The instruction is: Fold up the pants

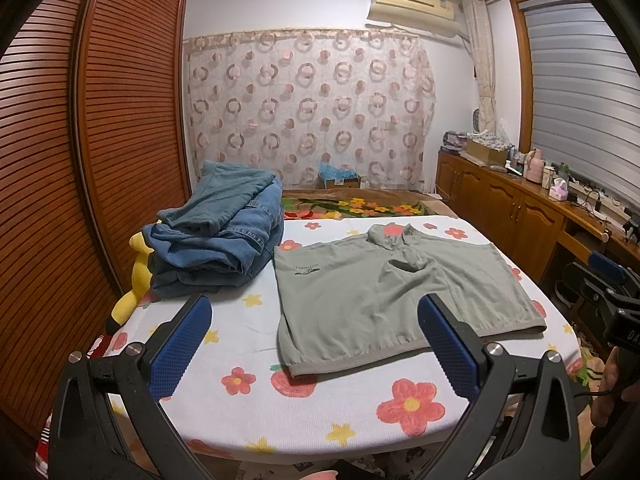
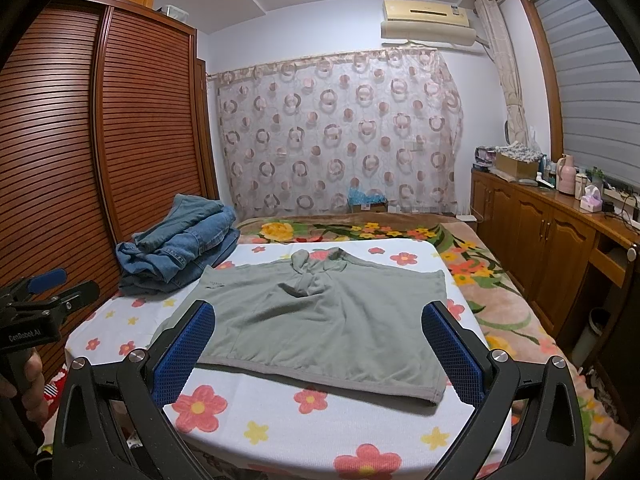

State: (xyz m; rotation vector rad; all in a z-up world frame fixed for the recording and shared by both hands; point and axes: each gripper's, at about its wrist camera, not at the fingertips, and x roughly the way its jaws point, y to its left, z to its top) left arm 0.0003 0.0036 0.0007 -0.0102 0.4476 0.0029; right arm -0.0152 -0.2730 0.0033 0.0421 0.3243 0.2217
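Observation:
A sage-green garment (image 1: 384,292) lies spread flat on the flower-print table (image 1: 280,412), its drawstring waist at the far side. It also shows in the right wrist view (image 2: 320,320). My left gripper (image 1: 316,320) is open and empty, hovering over the table's near edge, just in front of the garment's near-left corner. My right gripper (image 2: 320,324) is open and empty, above the garment's near hem. In the left wrist view the right gripper (image 1: 604,280) shows at the right edge; in the right wrist view the left gripper (image 2: 48,284) shows at the left edge.
A stack of folded blue denim pants (image 1: 220,236) sits at the table's far left, also in the right wrist view (image 2: 180,248). A yellow plush toy (image 1: 134,280) lies beside it. A louvred wardrobe (image 1: 80,160) stands left, a cluttered wooden cabinet (image 1: 520,208) right, a floral bed (image 2: 460,248) behind.

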